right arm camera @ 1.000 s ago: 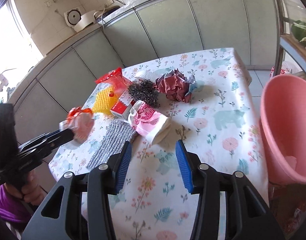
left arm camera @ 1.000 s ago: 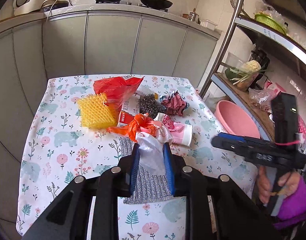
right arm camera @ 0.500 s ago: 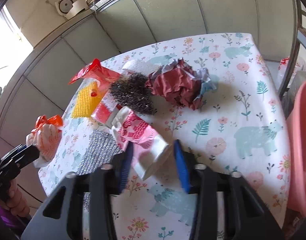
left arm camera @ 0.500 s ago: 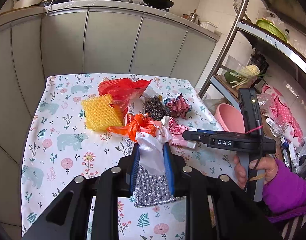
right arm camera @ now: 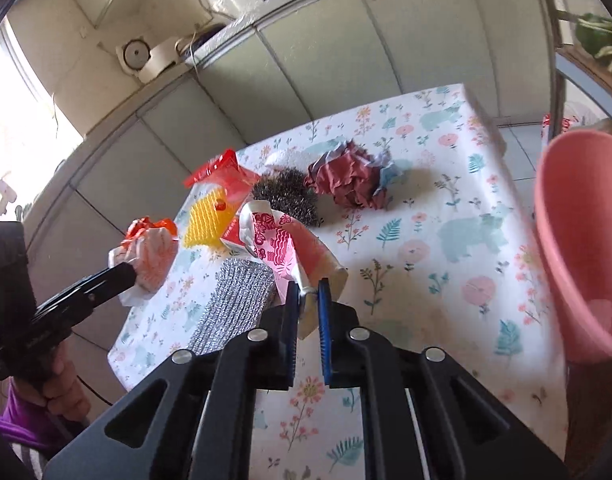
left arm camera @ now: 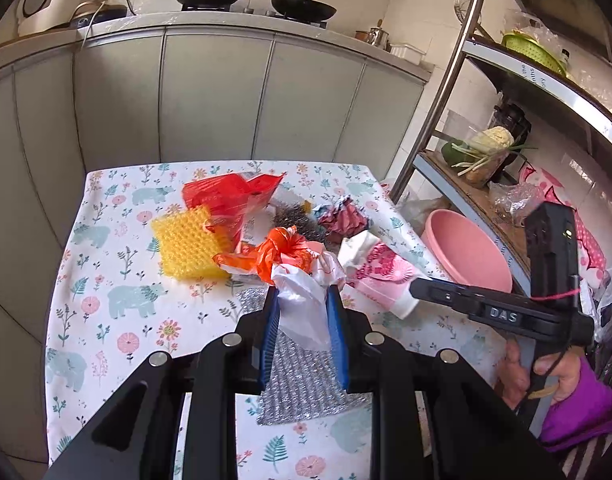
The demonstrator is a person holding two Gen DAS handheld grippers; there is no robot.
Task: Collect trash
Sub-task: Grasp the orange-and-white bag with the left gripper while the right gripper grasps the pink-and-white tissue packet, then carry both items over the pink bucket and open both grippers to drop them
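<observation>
Both jaws of the right gripper (right arm camera: 304, 292) have just closed on the near end of a crushed pink-and-white paper cup (right arm camera: 283, 246), which lies flat between the blue pads; the pinched part is partly covered by the fingers. Just left of these jaws lies a silver mesh cloth (right arm camera: 235, 300), its near end cut off behind the gripper body. Beyond the jaws I see a steel wool ball (right arm camera: 285, 196) and a crumpled dark red paper (right arm camera: 346, 180), near each other on the flowered tablecloth (right arm camera: 446, 260). Far to the right of the jaws stands a pink basin (right arm camera: 578, 240), cut off by the picture edge.

Jaws of the left gripper (left arm camera: 303, 304) are clamped on a white plastic bag (left arm camera: 306, 308) tied with orange plastic (left arm camera: 281, 252); what is inside the bag cannot be made out. Ahead of them to the left lie a yellow bumpy pad (left arm camera: 185, 244) and a red plastic bag (left arm camera: 229, 196), which overlaps the pad's far corner. Only purple sleeves and parts of the hands are visible.
</observation>
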